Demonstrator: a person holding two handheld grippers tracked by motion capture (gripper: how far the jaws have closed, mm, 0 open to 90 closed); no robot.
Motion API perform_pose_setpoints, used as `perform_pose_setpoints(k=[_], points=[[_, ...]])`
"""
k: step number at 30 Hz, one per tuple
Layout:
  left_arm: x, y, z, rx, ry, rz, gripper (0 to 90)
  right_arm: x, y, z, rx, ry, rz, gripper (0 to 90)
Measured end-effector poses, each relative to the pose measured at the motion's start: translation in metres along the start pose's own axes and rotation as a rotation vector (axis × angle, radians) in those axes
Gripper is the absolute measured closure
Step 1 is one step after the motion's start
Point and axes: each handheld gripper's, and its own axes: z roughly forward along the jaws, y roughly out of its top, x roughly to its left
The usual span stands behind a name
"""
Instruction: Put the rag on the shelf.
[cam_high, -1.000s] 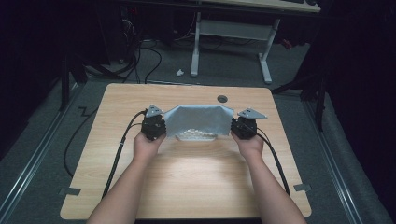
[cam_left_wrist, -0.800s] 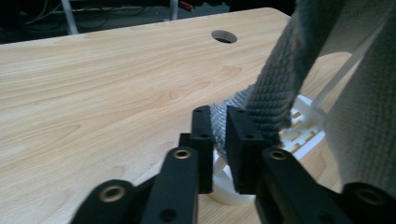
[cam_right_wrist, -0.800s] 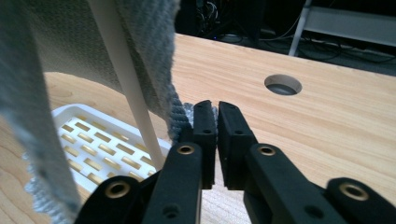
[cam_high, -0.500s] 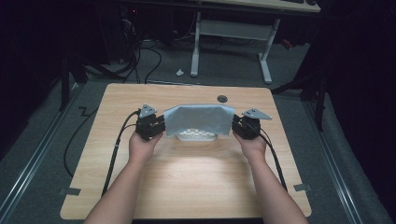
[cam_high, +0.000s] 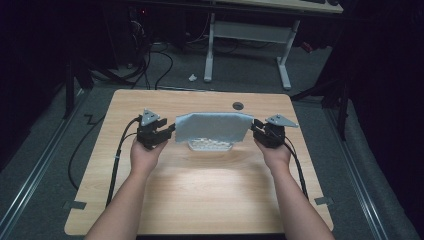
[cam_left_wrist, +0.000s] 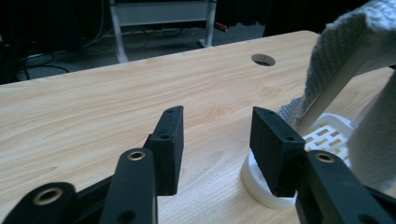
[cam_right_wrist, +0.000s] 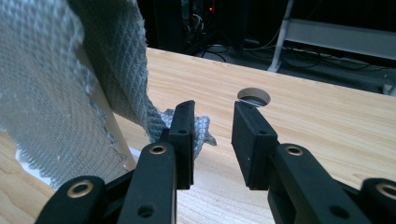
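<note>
With both our left gripper (cam_high: 167, 134) and right gripper (cam_high: 256, 131) gaping empty beside the grey waffle-weave cloth (cam_high: 212, 126) draped over the white slotted plastic rack (cam_high: 210, 145), we judge straightening it comes next.

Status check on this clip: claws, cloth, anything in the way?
Left claw open, right claw open. Grey cloth draped over white rack, unheld. Nothing obstructing.

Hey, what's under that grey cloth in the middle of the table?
A white slotted rack stands under the cloth, its base on the table. The cloth covers its upper part, so whatever it may hold is hidden.
</note>
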Motion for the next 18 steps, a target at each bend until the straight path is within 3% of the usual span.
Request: perform_pose_setpoints(k=[18], points=[[0.011,-0.004,-0.018,-0.010,0.024,-0.025,50.5,-0.004,0.003,-0.009,0.000,-0.016,-0.002,64.9]])
